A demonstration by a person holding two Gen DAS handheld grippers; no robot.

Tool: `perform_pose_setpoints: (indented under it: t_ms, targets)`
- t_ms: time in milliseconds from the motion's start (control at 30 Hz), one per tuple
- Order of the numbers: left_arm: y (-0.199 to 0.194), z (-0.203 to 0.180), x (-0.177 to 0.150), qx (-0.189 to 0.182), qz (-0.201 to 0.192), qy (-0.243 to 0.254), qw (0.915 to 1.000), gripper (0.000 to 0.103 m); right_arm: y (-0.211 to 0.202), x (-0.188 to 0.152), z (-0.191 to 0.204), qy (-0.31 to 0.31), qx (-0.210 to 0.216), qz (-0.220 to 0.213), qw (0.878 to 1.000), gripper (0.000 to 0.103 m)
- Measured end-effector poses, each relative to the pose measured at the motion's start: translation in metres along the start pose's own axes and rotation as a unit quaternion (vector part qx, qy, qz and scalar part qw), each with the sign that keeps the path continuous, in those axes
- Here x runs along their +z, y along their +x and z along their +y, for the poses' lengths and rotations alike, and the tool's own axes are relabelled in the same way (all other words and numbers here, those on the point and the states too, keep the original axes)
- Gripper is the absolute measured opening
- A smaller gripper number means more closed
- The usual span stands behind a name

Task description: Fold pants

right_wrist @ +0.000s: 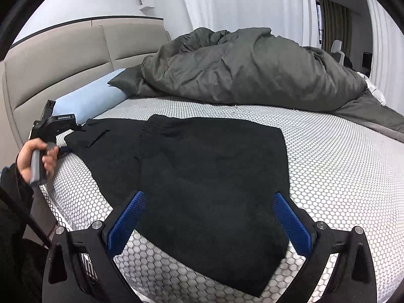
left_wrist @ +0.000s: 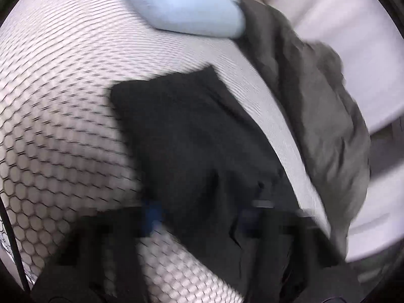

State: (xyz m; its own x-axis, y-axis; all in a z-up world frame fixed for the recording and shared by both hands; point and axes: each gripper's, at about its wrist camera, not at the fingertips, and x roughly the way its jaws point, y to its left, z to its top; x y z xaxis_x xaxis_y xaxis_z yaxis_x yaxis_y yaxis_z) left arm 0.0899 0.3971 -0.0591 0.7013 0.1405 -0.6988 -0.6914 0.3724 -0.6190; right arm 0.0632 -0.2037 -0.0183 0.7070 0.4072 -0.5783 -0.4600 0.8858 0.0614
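The black pants (right_wrist: 202, 166) are lying on the bed's white honeycomb-patterned mattress (right_wrist: 328, 156), folded over so that one layer is covering another; the waistband end is pointing toward the headboard (right_wrist: 63, 60), and the near edge is reaching almost to the mattress edge.

The right gripper (right_wrist: 209, 217) is hovering just above the near part of the pants with its blue-padded fingers (right_wrist: 126, 217) spread wide, one on each side of the fabric, holding nothing.

The left gripper (right_wrist: 73, 128) is sitting at the far left corner of the pants, near the waistband, with the person's left hand (right_wrist: 35, 159) wrapping around its handle. From the right wrist view its tip seems to be touching the cloth edge, but the fingers are too small to read. The left wrist view is blurring heavily — a blue pad (left_wrist: 151, 217) is showing at the left edge of the pants (left_wrist: 197, 151) — so I cannot tell whether this gripper is gripping or spread.

A light blue pillow (right_wrist: 88, 101) is resting against the headboard, just beside the left gripper. A crumpled dark grey duvet (right_wrist: 247, 68) is piling along the far side of the bed — well apart from the pants, with bare mattress between them.
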Motion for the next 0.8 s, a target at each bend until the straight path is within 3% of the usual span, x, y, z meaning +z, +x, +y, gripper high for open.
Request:
perform_pose_setpoints:
  t_ms: [33, 100, 267, 400, 567, 667, 800]
  targets:
    - [0.002, 0.008, 0.004, -0.01, 0.0, -0.025, 0.9996, 0.008, -0.002, -0.001, -0.003, 0.002, -0.002, -0.001, 1.0, 0.103]
    - [-0.002, 0.006, 0.004, -0.016, -0.009, -0.024, 0.9995, 0.003, -0.005, -0.003, -0.009, 0.009, -0.005, -0.001, 1.0, 0.103]
    - [-0.045, -0.049, -0.013, -0.011, -0.088, 0.081, 0.9928, 0.0, -0.015, -0.003, -0.024, 0.032, -0.006, -0.009, 0.999, 0.103]
    - [-0.083, -0.106, -0.05, -0.047, -0.116, 0.152, 0.9804, 0.0, -0.023, -0.004, -0.028, 0.036, -0.003, -0.017, 0.999, 0.103]
    - [-0.123, -0.19, -0.126, -0.111, -0.117, 0.275, 0.9479, 0.0, -0.032, -0.008, -0.033, 0.04, -0.008, -0.023, 0.999, 0.103]
    - [-0.135, -0.235, -0.185, -0.152, -0.089, 0.348, 0.9208, 0.0, -0.038, -0.01, -0.039, 0.049, -0.012, -0.028, 0.998, 0.103]
    - [-0.13, -0.279, -0.277, -0.193, -0.024, 0.433, 0.8803, 0.0, -0.045, -0.013, -0.05, 0.063, -0.022, -0.029, 0.997, 0.103]
